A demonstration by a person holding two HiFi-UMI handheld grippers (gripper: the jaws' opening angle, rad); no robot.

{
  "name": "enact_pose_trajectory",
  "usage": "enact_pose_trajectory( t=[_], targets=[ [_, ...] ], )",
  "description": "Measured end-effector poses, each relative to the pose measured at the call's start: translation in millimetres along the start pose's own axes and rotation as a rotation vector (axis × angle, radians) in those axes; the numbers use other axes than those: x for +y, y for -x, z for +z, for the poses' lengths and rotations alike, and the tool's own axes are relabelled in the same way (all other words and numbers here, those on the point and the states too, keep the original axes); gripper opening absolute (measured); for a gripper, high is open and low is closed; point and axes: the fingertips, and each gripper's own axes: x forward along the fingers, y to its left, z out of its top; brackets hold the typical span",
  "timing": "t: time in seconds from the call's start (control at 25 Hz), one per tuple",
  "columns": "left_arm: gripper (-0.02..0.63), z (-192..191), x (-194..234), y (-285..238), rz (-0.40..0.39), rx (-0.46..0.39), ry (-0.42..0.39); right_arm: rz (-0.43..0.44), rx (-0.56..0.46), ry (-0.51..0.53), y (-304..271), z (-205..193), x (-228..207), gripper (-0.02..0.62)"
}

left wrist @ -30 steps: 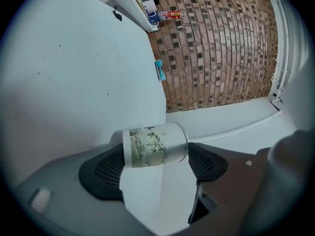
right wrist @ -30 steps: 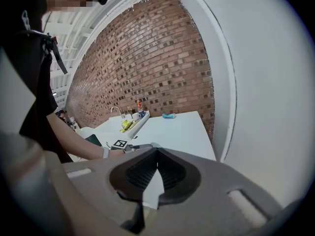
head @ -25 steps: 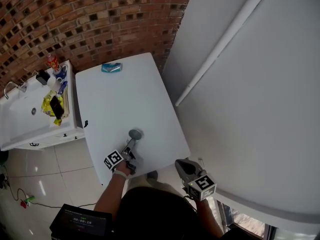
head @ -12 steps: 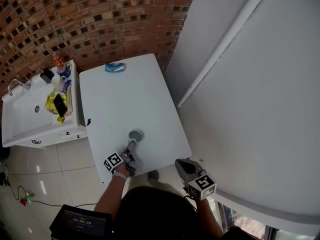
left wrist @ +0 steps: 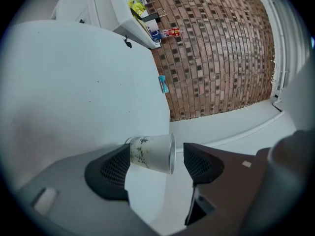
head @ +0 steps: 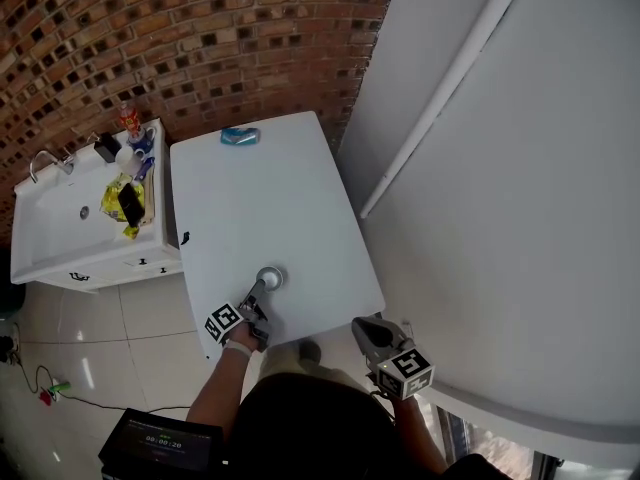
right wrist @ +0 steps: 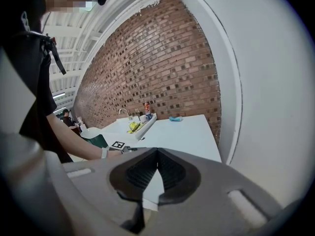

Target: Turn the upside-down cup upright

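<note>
Two jaws of the left gripper [left wrist: 158, 164] are standing spread, having just been closing, with the cup [left wrist: 150, 154] sitting between them near the tabletop's [head: 270, 198] near edge, a gap showing at one pad. Off the near right corner, the right gripper [right wrist: 157, 154] is hanging, jaws pressed together.

a smooth, matt white counter [head: 270, 208] carries a cup [left wrist: 150, 154] of what looks like thin paper, matt white with a printed green sprig. the pads [left wrist: 115, 168] of the left hand-held gripper [left wrist: 156, 156] are dark, dull plastic with a fine mesh texture. at twelve o'clock stands a rough red-brown brick wall [head: 200, 38]; at nine o'clock, a glossy white sink [head: 60, 248] above shiny pale floor tiles [head: 100, 338].
</note>
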Motion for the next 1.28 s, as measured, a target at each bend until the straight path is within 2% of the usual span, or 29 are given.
enact_pose_trajectory(
  t=[0.28,0.52,0.84,0.96,1.08,1.28],
  targets=[
    [0.317,-8,-29,34,-0.053,-0.002,-0.1,0.038,-0.039,0.013,15,-4,16,-0.006],
    [0.187,-18,-75,89,-0.171,-0.063,-0.16,0.093,-0.056,0.039,30,-15,37,-0.008],
    [0.073,-29,-117,165,-0.282,-0.172,-0.197,0.175,-0.064,0.079,45,-35,75,-0.008],
    [0.035,-34,-117,192,-0.27,-0.18,-0.261,0.185,-0.068,0.083,50,-45,90,-0.008],
    [0.032,-42,-130,214,-0.287,-0.167,-0.355,0.189,-0.08,0.093,54,-52,103,-0.008],
    [0.021,-66,-160,256,-0.385,-0.108,-0.567,0.179,-0.096,0.116,69,-63,134,-0.008]
  ],
)
